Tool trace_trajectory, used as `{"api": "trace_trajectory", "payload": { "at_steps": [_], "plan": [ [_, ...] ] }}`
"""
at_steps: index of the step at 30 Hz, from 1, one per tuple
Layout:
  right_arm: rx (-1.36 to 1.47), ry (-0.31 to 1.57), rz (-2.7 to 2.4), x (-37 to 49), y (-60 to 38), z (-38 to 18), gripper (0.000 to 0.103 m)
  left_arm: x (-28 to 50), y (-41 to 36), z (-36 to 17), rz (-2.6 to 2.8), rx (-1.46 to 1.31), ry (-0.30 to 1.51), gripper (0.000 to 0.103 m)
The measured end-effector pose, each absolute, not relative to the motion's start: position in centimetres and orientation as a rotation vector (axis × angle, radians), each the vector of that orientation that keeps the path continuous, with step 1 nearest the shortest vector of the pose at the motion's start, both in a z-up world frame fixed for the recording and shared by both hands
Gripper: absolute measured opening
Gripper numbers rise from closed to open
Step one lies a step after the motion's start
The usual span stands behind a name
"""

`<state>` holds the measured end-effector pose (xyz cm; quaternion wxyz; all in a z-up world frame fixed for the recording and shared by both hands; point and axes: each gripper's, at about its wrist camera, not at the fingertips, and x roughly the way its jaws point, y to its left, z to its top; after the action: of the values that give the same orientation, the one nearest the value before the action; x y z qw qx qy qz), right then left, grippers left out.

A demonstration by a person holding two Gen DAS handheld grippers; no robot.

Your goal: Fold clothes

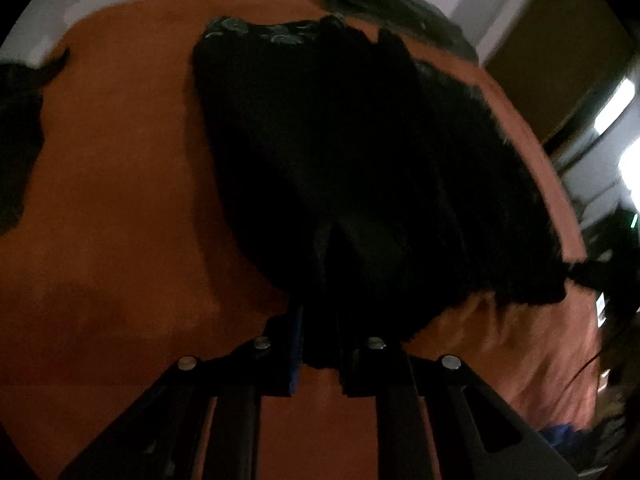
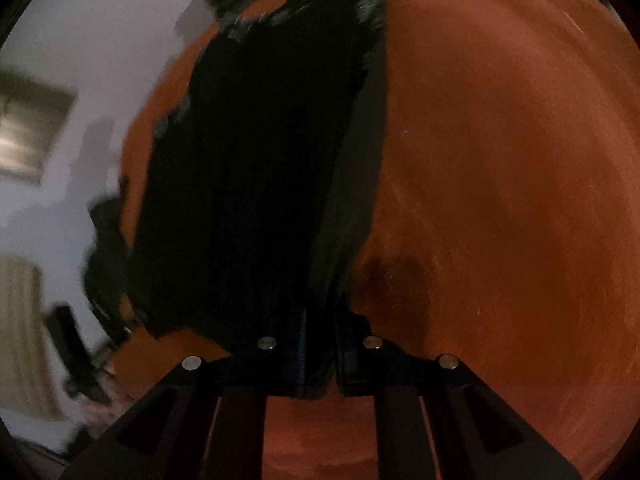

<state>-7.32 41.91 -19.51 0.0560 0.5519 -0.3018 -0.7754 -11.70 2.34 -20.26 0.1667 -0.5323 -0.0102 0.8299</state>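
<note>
The black garment [image 1: 340, 152] is soft matt cloth. The orange sheet [image 2: 500, 160] looks smooth and matt. Gripper rivets [image 1: 262, 343] are shiny metal.

2 grippers [image 1: 320, 360] [image 2: 320, 364], 1 per view; 1 black garment [image 1: 340, 152] [image 2: 260, 180] held; 2 other dark cloths [image 1: 16, 128] [image 1: 384, 4]; 1 orange bed [image 1: 112, 200] [image 2: 500, 200]

Work surface: an orange-brown sheet [image 1: 112, 168] covering a wide flat area, wrinkled at one edge. Walls [image 2: 80, 40]: pale, grey-white. A tan panel [image 1: 560, 52], possibly a door or cupboard, stands against the wall. A bright light source [image 1: 628, 160], likely a window, glares beside it. General lighting is dim.
</note>
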Motion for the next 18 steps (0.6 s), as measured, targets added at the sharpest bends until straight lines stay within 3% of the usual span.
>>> {"api": "trace_trajectory", "payload": {
  "at_steps": [3,6,8,11,14,18],
  "plan": [
    [1.659,-0.738,-2.402,-8.0,40.7,-18.8,0.013,-10.7,2.5,-19.4,2.38,-1.485,0.006,0.023],
    [1.651,-0.679,-2.42,-8.7,40.6,-18.5,0.015,-9.9,1.9,-18.3,2.37,-1.472,-0.083,0.039],
    [1.67,-0.688,-2.416,-9.0,40.9,-18.6,0.034,-9.5,1.1,-17.4,2.328,-1.442,-0.223,0.047],
    [1.718,-0.786,-2.387,-9.6,41.0,-19.3,0.042,-8.6,1.6,-17.0,2.242,-1.437,-0.348,0.051],
    [1.735,-0.846,-2.382,-10.1,41.7,-19.0,0.042,-7.5,3.4,-17.7,2.177,-1.442,-0.294,0.051],
    [1.678,-0.771,-2.445,-11.3,42.4,-16.6,0.042,-6.4,6.5,-18.2,2.138,-1.416,-0.191,0.05]
  ]
}}
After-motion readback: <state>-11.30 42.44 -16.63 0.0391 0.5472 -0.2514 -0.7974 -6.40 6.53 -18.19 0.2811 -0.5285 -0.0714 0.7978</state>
